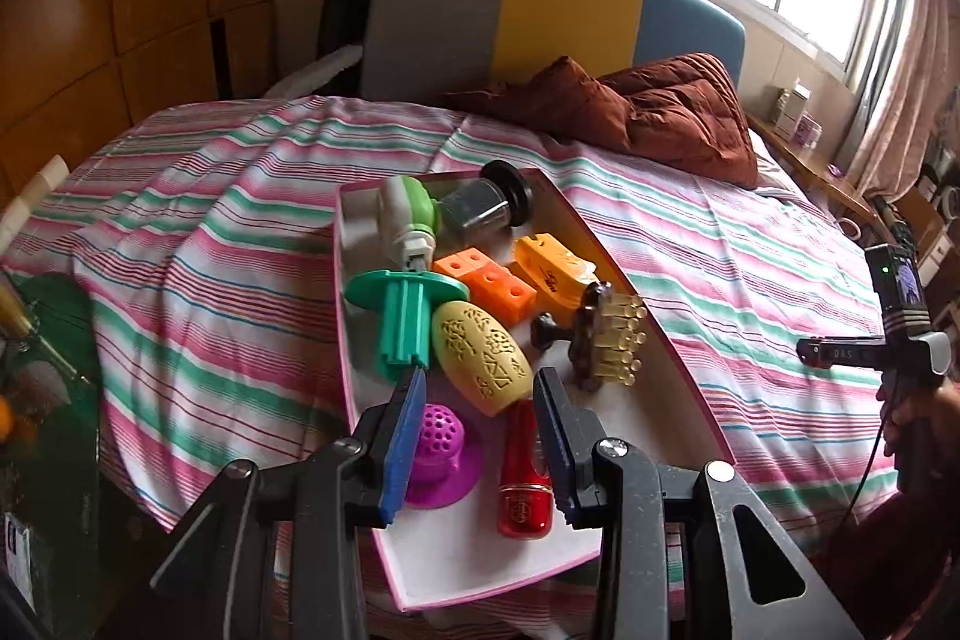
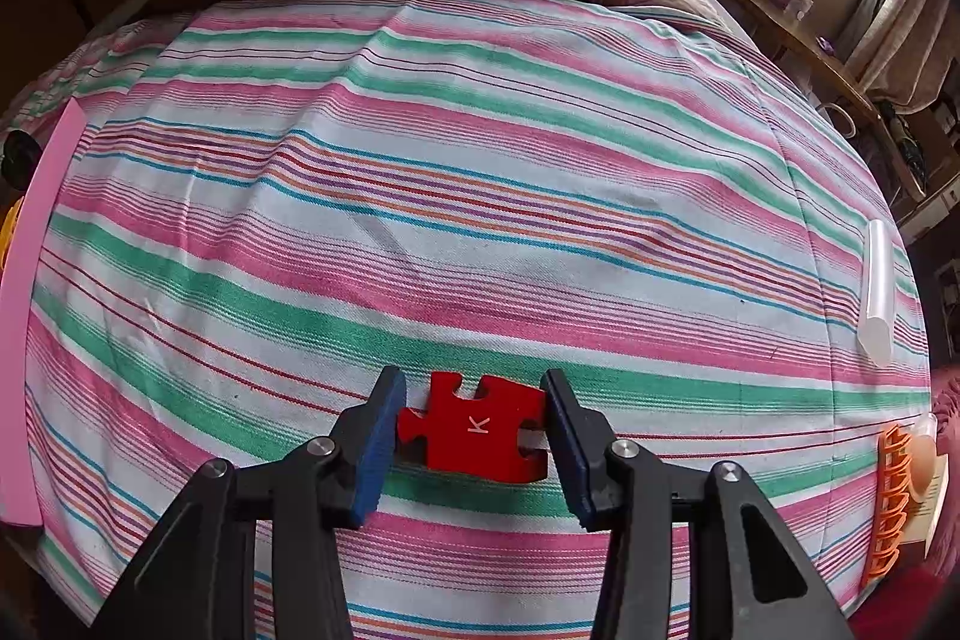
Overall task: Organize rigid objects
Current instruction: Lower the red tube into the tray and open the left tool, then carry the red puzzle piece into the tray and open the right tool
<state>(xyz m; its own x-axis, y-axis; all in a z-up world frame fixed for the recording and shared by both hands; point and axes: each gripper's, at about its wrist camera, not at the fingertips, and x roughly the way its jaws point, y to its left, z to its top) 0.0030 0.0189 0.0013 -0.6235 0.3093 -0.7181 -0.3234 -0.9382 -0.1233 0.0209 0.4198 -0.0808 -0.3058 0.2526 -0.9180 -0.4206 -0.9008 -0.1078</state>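
The bed sheet (image 2: pixel 480 220) is looking like woven cotton, matt, with a visible twill grain. The red puzzle piece (image 2: pixel 477 427) is showing a smooth painted finish, maybe wood. In the box (image 1: pixel 660 334), which is looking like matt cardboard, the red bottle (image 1: pixel 525 484) is shining glossy, and just beyond it the yellow egg (image 1: pixel 483 358) is looking like matt embossed plastic. Claw pads (image 1: pixel 403 442) are looking like rubbery blue foam.
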